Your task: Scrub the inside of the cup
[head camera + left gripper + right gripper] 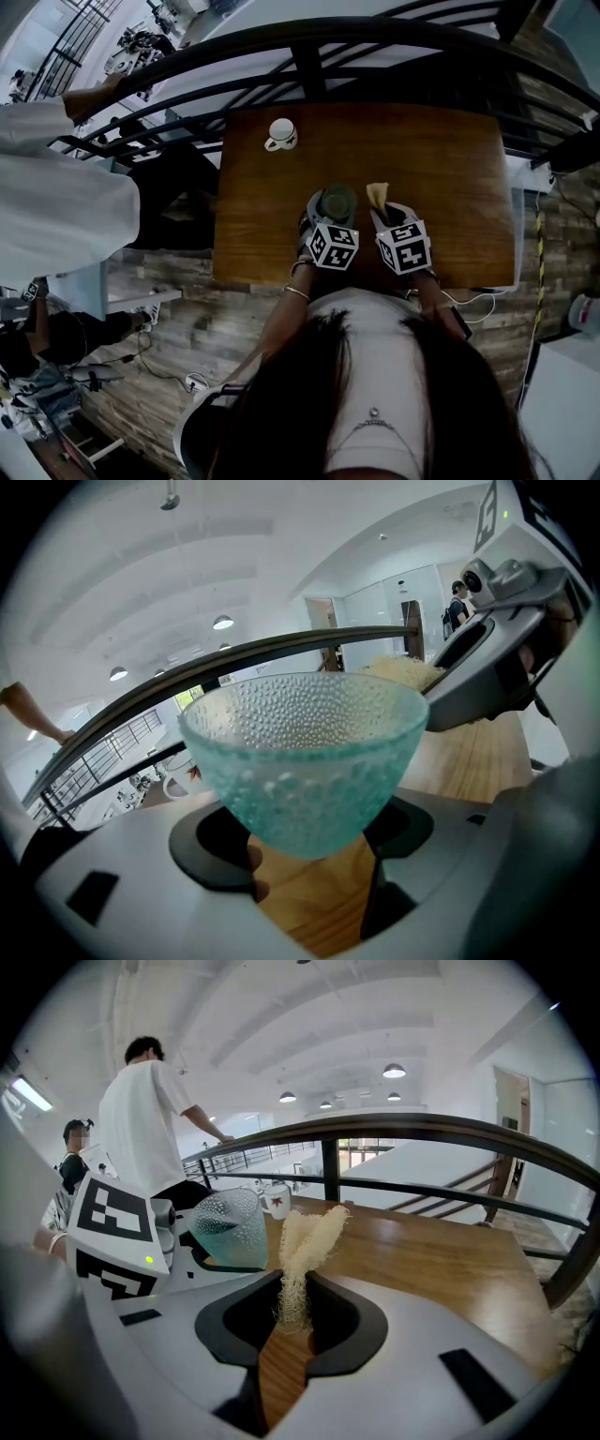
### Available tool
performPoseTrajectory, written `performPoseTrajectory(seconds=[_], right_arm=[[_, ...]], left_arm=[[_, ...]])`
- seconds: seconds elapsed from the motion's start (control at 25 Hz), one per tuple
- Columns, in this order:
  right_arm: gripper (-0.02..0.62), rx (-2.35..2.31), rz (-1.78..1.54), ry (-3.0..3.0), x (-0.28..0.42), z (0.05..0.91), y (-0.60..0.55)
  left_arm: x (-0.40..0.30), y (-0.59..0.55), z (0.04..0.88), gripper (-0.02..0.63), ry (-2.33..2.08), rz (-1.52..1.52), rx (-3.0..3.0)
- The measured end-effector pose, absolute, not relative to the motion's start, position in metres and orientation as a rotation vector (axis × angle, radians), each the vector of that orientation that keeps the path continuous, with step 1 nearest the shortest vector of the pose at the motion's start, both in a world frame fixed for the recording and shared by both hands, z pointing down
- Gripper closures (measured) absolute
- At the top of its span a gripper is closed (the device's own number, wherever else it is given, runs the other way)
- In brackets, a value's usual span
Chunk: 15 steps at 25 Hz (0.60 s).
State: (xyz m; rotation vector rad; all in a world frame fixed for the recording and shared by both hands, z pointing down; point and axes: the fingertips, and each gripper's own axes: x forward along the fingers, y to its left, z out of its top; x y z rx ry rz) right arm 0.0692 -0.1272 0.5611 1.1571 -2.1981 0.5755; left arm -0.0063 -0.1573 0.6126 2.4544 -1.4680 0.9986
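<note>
Setting: a white-ceilinged hall is seen behind a dark railing [309, 61], against which a wooden worktop [459, 178] is placed.

Cup [337, 203]: teal, dimpled glass, kept upright with its mouth up over the near middle of the worktop. It is clenched low on its narrow base by the left hand-held gripper [309, 844], one dark pad being pressed on each side.

Scrubber [302, 1241]: a pale, fibrous, folded strip. Its lower end is pinched between the nearly closed jaws of the right hand-held gripper [295, 1321], and its free ends are stood upward. In the head view it is found at 3 o'clock of the cup, just beside it and outside it.

Mug [281, 134]: white, set on the worktop at 11 o'clock of the cup, well apart.

Person [56, 187]: in white, stood at 9 o'clock beyond the railing.
</note>
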Motion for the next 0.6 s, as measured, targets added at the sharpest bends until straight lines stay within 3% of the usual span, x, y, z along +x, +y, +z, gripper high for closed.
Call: performPoseTrajectory(seconds=[0.6], right_arm=[[0.506, 1.081, 0.526, -2.325, 0.046, 0.527, -0.128]], left_arm=[[-0.017, -0.173, 0.597, 0.258, -1.511, 1.155, 2.543]])
